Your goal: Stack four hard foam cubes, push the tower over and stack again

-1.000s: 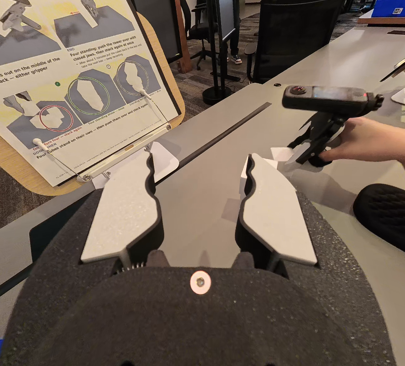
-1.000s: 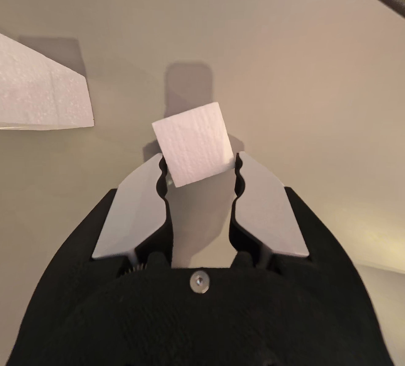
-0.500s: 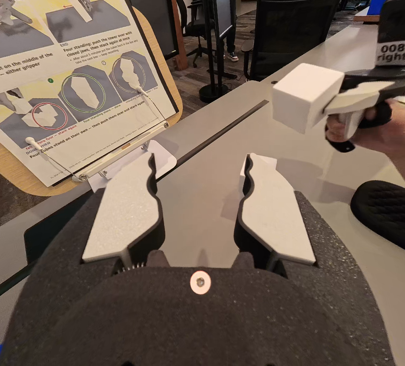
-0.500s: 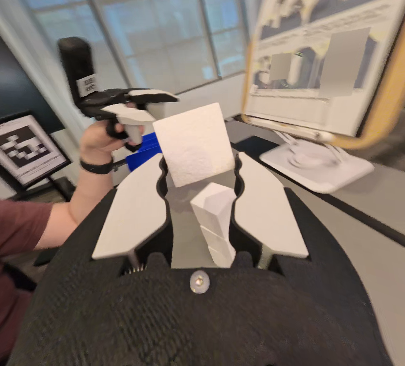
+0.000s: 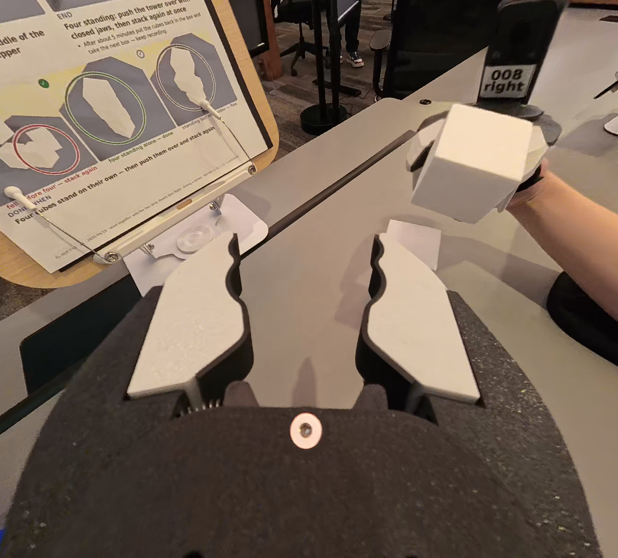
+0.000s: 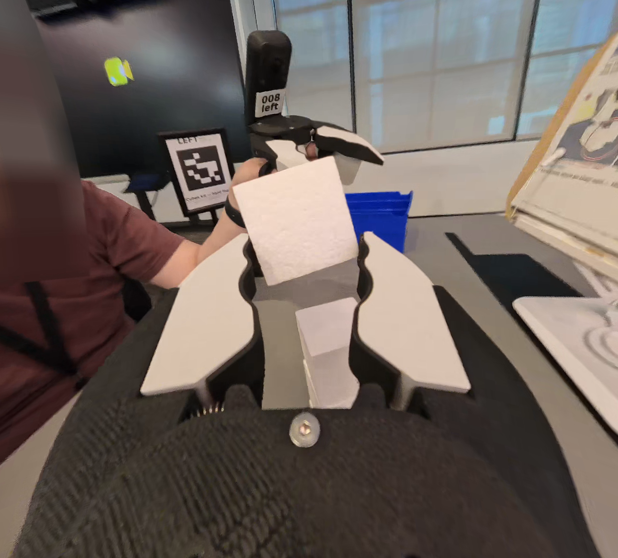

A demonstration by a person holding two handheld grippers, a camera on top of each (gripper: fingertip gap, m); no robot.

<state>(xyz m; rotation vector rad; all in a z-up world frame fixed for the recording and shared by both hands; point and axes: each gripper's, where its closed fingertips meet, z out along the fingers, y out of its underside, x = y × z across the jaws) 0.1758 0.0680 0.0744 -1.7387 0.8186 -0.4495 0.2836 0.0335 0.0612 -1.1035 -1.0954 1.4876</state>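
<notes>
My right gripper (image 6: 306, 239) is shut on a white foam cube (image 6: 294, 221) and holds it tilted in the air. Below it, between my fingers, a stack of white cubes (image 6: 326, 341) stands on the grey table (image 6: 451, 241); at least two show. In the left wrist view the held cube (image 5: 468, 167) hangs just above the stack's top (image 5: 414, 244), apart from it. My left gripper (image 5: 306, 241) is open and empty, low over the table to the left of the stack. It also shows in the right wrist view (image 6: 317, 147).
An instruction board on a white stand (image 5: 117, 90) rises at the table's far left edge. A blue bin (image 6: 378, 217) sits behind the stack. A black round pad (image 5: 582, 318) lies at the right. A person in a maroon shirt (image 6: 100, 257) holds both grippers.
My right gripper has lifted the cube off the table, swung round and brought it over the stack. My left gripper has stayed open and almost still.
</notes>
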